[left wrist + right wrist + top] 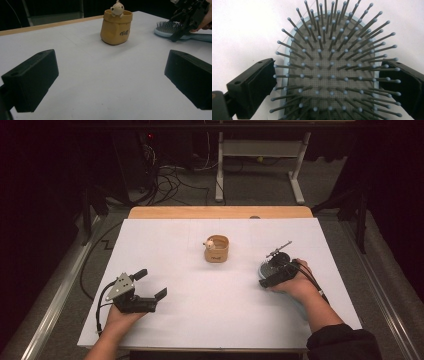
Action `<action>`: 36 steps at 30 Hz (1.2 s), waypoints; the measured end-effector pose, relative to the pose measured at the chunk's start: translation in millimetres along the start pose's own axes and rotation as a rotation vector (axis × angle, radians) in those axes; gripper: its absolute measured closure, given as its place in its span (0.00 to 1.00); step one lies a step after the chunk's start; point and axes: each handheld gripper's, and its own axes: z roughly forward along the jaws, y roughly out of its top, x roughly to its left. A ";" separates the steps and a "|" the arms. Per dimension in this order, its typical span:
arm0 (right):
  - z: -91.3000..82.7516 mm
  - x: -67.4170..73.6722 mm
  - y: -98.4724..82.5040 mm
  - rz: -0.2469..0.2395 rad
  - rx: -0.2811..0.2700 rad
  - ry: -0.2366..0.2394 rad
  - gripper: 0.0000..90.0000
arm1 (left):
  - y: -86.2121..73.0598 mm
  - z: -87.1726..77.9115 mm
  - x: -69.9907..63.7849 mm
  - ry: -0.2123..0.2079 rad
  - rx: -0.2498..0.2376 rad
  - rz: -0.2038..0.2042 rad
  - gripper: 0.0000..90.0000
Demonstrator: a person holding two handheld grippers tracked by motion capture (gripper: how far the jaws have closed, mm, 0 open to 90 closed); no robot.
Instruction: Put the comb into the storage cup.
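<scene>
The white table [200, 320] carries all items; a strip of its wooden edge [220, 212] shows at the far side. My right gripper [272, 276] is at the right of the table, lowered over the head of the light-blue hairbrush [329, 75]. Its jaws stand open, one on each side of the brush head, and I cannot tell whether the pads touch the rim; the grey bristles point up between them. The brush lies flat, bristles up. My left gripper [150, 285] rests at the near left, jaws wide apart and empty, aimed toward the tan pot [116, 27]. The pot stands upright at centre, well apart from both grippers. A small cream bear figure [117, 8] sits on its rim. Dark script is printed on the pot's side; it is too blurred to read.
</scene>
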 end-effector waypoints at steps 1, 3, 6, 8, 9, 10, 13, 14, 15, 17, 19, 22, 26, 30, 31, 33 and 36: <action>0.1 0.0 -0.3 0.002 -0.004 0.000 0.03 | -0.1 0.0 0.0 0.000 0.001 0.000 0.00; 0.1 -0.1 -0.8 0.003 -0.009 0.000 0.03 | -0.2 0.0 -0.1 0.000 0.003 0.000 0.00; -0.6 -0.2 -1.2 0.002 -0.011 0.001 0.05 | -0.3 0.2 -0.7 -0.001 0.002 0.001 0.00; -1.6 -0.9 -1.6 0.000 -0.011 -0.003 0.07 | -0.4 0.4 -0.7 -0.002 0.003 0.000 0.00; -2.1 -1.3 -1.9 0.002 -0.017 -0.002 0.09 | -0.4 0.4 -0.7 -0.002 0.003 0.001 0.00; -3.1 -1.7 -2.3 0.004 -0.017 -0.004 0.11 | -0.4 0.4 -0.7 -0.002 0.003 0.001 0.00; -5.2 -4.0 -4.2 0.007 -0.029 -0.002 0.17 | -0.4 0.4 -0.5 -0.001 0.003 0.001 0.00; -5.5 -3.9 -4.4 0.007 -0.032 -0.007 0.18 | -0.4 0.4 -0.4 -0.001 0.003 0.000 0.00; -5.6 -3.7 -4.2 0.007 -0.031 -0.008 0.19 | -0.5 0.4 -0.3 0.000 0.003 0.000 0.00; -6.3 -2.8 -4.2 0.007 -0.032 -0.007 0.21 | -0.5 0.3 -0.4 0.000 0.004 0.000 0.00; -6.4 -2.6 -4.7 0.013 -0.035 -0.007 0.21 | -0.5 0.2 -0.8 -0.001 0.004 0.001 0.00; -6.3 -2.4 -5.9 0.019 -0.047 -0.007 0.22 | -0.6 0.5 -1.3 -0.002 0.005 0.001 0.00; -6.6 -2.2 -7.9 0.019 -0.060 -0.011 0.22 | -1.1 1.0 -0.9 -0.002 0.007 -0.003 0.00; -6.5 -2.3 -11.5 0.019 -0.089 -0.008 0.23 | -0.9 0.1 -0.2 0.000 0.004 -0.004 0.00; -6.5 -2.2 -11.5 0.019 -0.089 -0.009 0.23 | -0.9 -0.1 0.1 0.000 0.003 -0.005 0.00; -6.6 -2.1 -11.5 0.017 -0.089 -0.010 0.23 | -1.0 -0.1 0.6 0.001 0.005 -0.005 0.00; -6.6 -1.5 -11.4 0.011 -0.092 -0.014 0.23 | -0.9 -0.1 0.4 0.000 0.004 -0.002 0.00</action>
